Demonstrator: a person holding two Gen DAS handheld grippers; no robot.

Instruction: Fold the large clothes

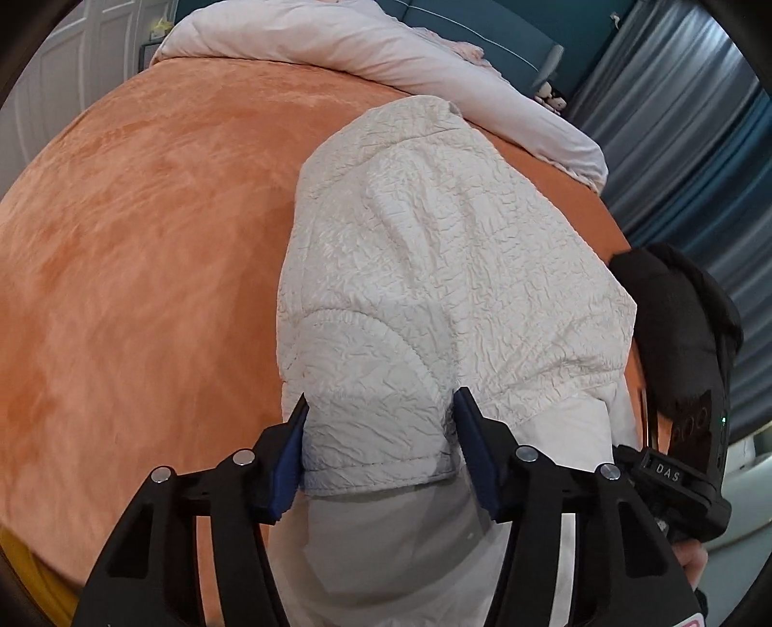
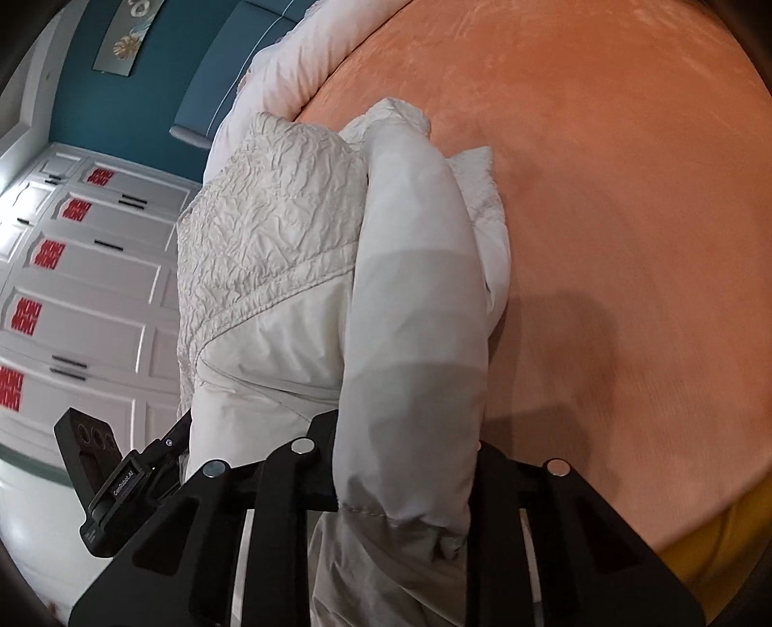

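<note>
A white crinkle-textured padded jacket (image 1: 434, 270) lies bunched on the orange bedspread (image 1: 144, 217). My left gripper (image 1: 381, 424) is shut on a thick fold of the jacket, blue pads pressing both sides. In the right wrist view the same jacket (image 2: 270, 207) hangs folded over, with its smooth white lining (image 2: 410, 337) running between my right gripper's (image 2: 405, 463) fingers, which are shut on it; the fingertips are hidden by the cloth. The right gripper's body (image 1: 685, 347) shows at the right of the left wrist view; the left gripper's body (image 2: 111, 477) shows at the lower left of the right wrist view.
A pale pink duvet (image 1: 366, 53) lies rolled along the far end of the bed. Teal headboard (image 1: 482, 24) and grey-blue curtains (image 1: 685, 120) stand beyond. White cupboards with red stickers (image 2: 82, 270) are to the left in the right wrist view. Orange bedspread (image 2: 603, 193) stretches right.
</note>
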